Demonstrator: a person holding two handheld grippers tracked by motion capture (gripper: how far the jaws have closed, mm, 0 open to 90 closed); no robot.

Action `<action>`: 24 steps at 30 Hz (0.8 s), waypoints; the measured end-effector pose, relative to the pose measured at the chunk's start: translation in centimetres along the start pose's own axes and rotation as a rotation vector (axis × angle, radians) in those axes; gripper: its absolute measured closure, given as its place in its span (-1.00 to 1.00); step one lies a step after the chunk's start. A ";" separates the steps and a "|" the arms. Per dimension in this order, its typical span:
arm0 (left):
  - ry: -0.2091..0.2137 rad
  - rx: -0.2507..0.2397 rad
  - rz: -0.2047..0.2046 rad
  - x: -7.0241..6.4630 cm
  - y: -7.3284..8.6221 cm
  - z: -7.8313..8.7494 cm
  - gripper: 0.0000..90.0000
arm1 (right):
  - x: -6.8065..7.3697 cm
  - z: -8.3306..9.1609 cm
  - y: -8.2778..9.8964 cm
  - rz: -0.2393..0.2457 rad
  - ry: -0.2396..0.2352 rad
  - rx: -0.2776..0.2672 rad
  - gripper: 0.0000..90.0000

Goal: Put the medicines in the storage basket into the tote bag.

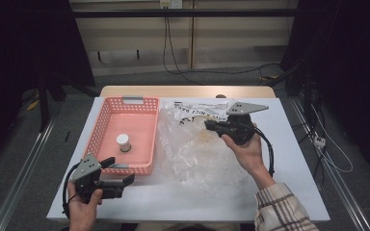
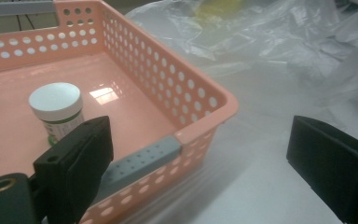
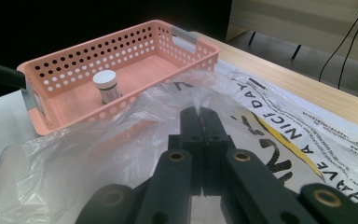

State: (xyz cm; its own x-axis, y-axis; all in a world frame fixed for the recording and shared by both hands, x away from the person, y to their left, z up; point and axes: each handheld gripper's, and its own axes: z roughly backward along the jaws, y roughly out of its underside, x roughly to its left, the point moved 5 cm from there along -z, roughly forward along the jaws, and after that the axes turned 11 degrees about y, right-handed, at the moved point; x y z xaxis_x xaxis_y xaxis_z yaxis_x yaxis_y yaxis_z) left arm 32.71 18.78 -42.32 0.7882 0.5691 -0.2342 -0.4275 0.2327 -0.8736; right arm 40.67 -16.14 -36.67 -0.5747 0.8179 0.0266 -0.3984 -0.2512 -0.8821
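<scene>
Here the right gripper (image 3: 200, 114) has its jaws pressed together on a pinch of the clear plastic bag (image 3: 121, 140); in the right gripper view a small peak of film stands right at the tips. In the high view this gripper (image 1: 211, 126) sits in the person's right hand (image 1: 246, 149), over the upper part of the bag (image 1: 192, 154), with its jaws pointing toward 9 o'clock. The bag lies crumpled and spread across the middle of the table (image 1: 294, 159), and its printed end with black lettering is at 12 o'clock from the gripper, near the table's far edge.

The left gripper (image 2: 200, 154) has its jaws standing wide apart with nothing between them. They look onto the near right corner of the pink basket (image 2: 205, 100), one jaw in front of the basket's grey handle and the other over bare table. In the high view the left gripper (image 1: 127, 180) rests low at about 7 o'clock on the table, held in the left hand (image 1: 84, 209), just beside the basket's near edge.

The basket (image 1: 103, 120) lies at 9 o'clock from the bag, touching or nearly touching its edge. Inside it a small white-capped bottle (image 1: 123, 142) stands upright, toward the near half.
</scene>
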 end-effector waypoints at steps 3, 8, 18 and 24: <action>0.005 0.028 -0.007 0.2 -0.4 0.1 -0.80 | 0.2 0.1 0.1 -0.002 -0.008 0.001 1.00; 0.010 0.059 -0.014 0.7 -1.2 0.0 -0.73 | 0.6 -0.4 0.5 0.011 -0.021 0.015 1.00; 0.000 0.121 -0.039 2.5 -2.4 -0.5 -0.77 | 0.8 -0.6 0.6 0.011 -0.027 0.023 1.00; -0.012 0.172 -0.031 3.7 -2.8 -1.1 -0.76 | 0.7 -0.6 0.6 0.009 -0.028 0.021 1.00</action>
State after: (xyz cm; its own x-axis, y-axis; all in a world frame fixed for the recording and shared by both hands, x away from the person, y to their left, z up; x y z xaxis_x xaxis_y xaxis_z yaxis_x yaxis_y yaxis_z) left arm 37.35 19.34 -41.23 0.7975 0.5684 -0.2020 -0.4732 0.3818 -0.7940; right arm 40.44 -15.39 -37.44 -0.5983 0.8006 0.0322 -0.4080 -0.2699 -0.8722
